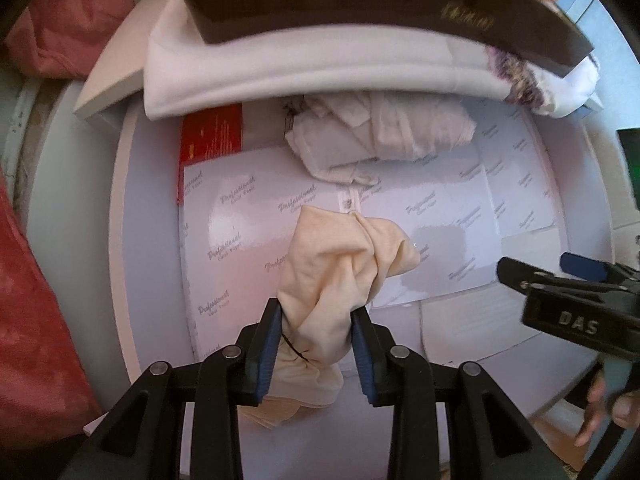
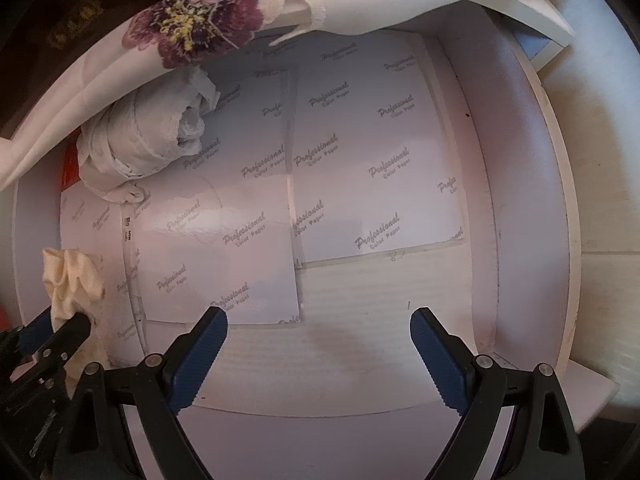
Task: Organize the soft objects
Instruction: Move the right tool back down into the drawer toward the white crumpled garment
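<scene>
The left gripper (image 1: 318,324) is pinching a bunched cream cloth (image 1: 340,276) between its blue pads, the jaws standing narrow with the fabric squeezed tight in the gap. The cloth is hanging over the drawer (image 1: 116,240), above the near part of the white printed paper (image 1: 240,240) that is lining the drawer's floor; its lower folds are trailing down past the pads toward the drawer's front edge.

The right gripper (image 2: 320,344) is pointing down into the same drawer (image 2: 516,184), to the right of the cream cloth (image 2: 70,284), with its jaws spread wide and nothing between them. Only the lining paper (image 2: 360,168) is lying beneath it. Seen from the left wrist, the right gripper (image 1: 532,268) is sitting at the drawer's right side, with fingers of a hand (image 1: 600,404) wrapping its handle.

At the back of the drawer, a crumpled white cloth (image 1: 380,136) is lying on the paper, well apart from the cream cloth. A red booklet (image 1: 212,136) is lying in the back left corner of the drawer. A folded white fabric with a purple flower (image 2: 192,20) is draping over the back edge of the drawer, and a dark box (image 1: 360,4) is resting on top of it.
</scene>
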The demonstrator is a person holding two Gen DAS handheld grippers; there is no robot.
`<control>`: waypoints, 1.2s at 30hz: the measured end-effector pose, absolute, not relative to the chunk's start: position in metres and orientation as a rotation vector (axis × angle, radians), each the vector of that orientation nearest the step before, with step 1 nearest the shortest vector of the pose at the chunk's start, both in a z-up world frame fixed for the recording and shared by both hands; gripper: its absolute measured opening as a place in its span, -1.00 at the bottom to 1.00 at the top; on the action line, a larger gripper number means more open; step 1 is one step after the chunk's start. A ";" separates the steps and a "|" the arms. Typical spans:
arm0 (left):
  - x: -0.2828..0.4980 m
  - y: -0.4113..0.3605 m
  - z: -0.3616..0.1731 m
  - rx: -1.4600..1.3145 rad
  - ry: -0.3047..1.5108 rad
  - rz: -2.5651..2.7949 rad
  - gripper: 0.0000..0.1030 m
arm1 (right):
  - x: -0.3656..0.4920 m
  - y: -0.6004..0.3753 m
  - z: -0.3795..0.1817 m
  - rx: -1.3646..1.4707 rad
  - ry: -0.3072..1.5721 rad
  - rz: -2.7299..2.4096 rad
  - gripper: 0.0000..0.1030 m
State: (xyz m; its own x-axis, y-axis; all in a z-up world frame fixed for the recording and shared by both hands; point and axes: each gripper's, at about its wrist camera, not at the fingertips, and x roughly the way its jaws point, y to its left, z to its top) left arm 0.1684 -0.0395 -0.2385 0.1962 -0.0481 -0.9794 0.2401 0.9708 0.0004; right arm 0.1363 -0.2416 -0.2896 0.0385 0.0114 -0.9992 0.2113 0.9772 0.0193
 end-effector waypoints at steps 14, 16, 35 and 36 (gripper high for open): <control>0.161 -0.034 -0.182 0.106 1.209 -0.221 -0.36 | 0.162 -0.239 -0.270 0.210 1.454 -0.108 0.81; 0.160 -0.031 -0.174 0.092 1.190 -0.221 -0.36 | 0.172 -0.236 -0.262 0.204 1.422 -0.085 0.81; 0.157 -0.020 -0.147 0.007 1.131 -0.214 -0.36 | 0.268 -0.184 -0.262 0.051 1.323 0.070 0.96; 0.157 -0.020 -0.149 0.003 1.134 -0.213 -0.36 | 0.272 -0.182 -0.265 0.048 1.332 0.076 0.96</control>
